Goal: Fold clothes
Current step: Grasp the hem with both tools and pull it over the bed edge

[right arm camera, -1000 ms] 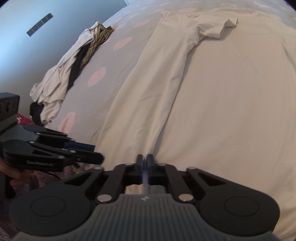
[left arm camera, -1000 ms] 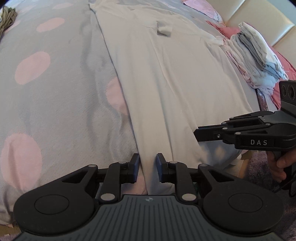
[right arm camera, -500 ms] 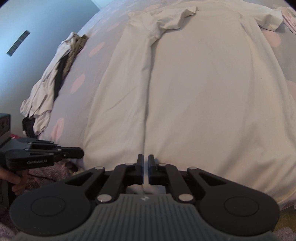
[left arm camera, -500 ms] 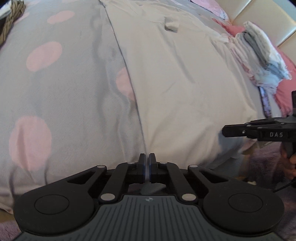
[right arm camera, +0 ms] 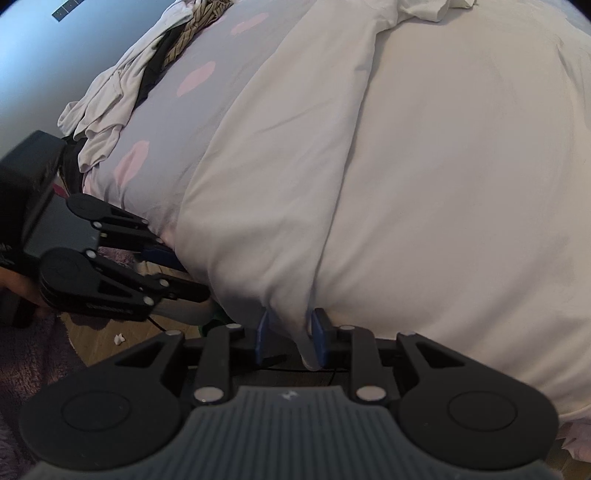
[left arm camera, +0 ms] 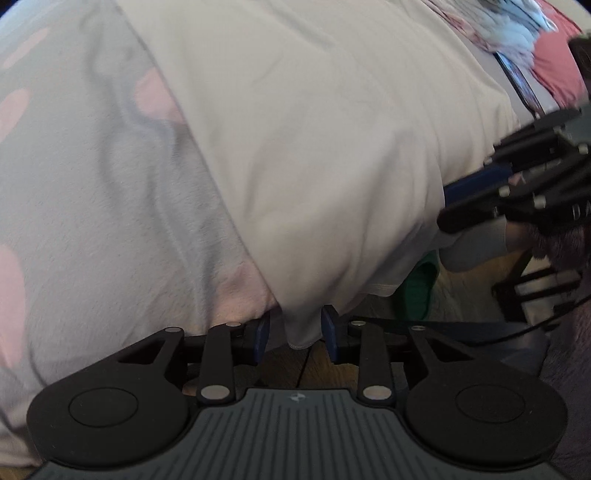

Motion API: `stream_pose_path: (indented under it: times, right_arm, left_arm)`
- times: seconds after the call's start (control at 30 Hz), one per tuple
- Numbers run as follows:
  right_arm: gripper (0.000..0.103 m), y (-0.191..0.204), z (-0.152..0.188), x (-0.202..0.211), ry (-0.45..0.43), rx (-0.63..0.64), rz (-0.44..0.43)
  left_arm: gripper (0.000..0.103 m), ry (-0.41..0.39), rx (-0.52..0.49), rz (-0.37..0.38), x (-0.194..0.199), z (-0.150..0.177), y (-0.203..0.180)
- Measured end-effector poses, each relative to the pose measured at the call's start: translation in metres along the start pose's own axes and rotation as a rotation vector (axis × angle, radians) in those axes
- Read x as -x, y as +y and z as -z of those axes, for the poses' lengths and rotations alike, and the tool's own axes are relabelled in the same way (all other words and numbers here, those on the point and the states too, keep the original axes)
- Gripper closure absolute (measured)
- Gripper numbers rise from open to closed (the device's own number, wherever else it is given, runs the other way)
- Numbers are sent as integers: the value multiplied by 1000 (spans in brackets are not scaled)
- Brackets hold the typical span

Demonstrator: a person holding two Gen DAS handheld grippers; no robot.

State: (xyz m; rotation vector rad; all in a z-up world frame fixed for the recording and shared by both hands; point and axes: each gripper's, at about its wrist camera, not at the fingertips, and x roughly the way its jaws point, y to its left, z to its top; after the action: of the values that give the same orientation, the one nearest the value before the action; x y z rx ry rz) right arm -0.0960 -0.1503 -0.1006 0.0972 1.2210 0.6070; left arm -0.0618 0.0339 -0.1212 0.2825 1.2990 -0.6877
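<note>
Left wrist view shows my left gripper [left arm camera: 295, 334] and right gripper [right arm camera: 289, 338] now opened, shirt hem [left arm camera: 301, 328] hanging loose between fingers, so regrasping comes next.

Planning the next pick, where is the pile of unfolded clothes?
In the right wrist view, the pile of unfolded clothes lies upper left, on the grey pink-spotted bedcover, left of the cream shirt.

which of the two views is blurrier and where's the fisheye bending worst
Left wrist view: motion smear on the folded pile and the right gripper, while the left gripper stays sharp. Right wrist view: crisper overall, white garment creases clear; soft daylight, no glare. Both views bow the bedspread towards the dark corners.
</note>
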Motion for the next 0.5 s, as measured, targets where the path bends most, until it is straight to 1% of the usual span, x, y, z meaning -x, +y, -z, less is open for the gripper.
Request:
stream_pose_path:
  times: [0.03,0.07,0.1,0.17,0.2,0.27,0.33,0.37,0.43,0.47,0.5]
  right_arm:
    - [99,-2,0,-1,3,-2,1]
    - [101,-5,1,-2,9,-6,-4]
    - [101,-8,1,-1,15,-15,-17]
    - [102,-10,2,-1,31,-22,-18]
    - [103,-8,3,-1,46,-6,-3]
    - [103,-5,6,-5,80,26,44]
    - [102,-5,8,-8,106,32,63]
    - [99,-5,8,-7,115,28,53]
    - [91,0,6,-3,119,40,42]
    - [83,4,5,1,116,53,41]
    - [59,8,3,5,110,71,43]
  left_arm:
    - [82,2,-12,0,0,0,0]
    - [97,8,-18,-13,1,1,-1]
    - [102,17,-21,-30,2,2,-1]
    - [103,35,7,-35,3,5,3]
    - [103,44,19,-37,3,6,5]
    - [103,80,30,-70,0,8,7]
    - [103,116,69,-37,0,10,9]
    - [103,134,91,-14,1,10,10]
    - [101,127,117,29,9,11,11]
    - [98,109,127,46,16,11,11]
    - [96,86,138,59,23,10,11]
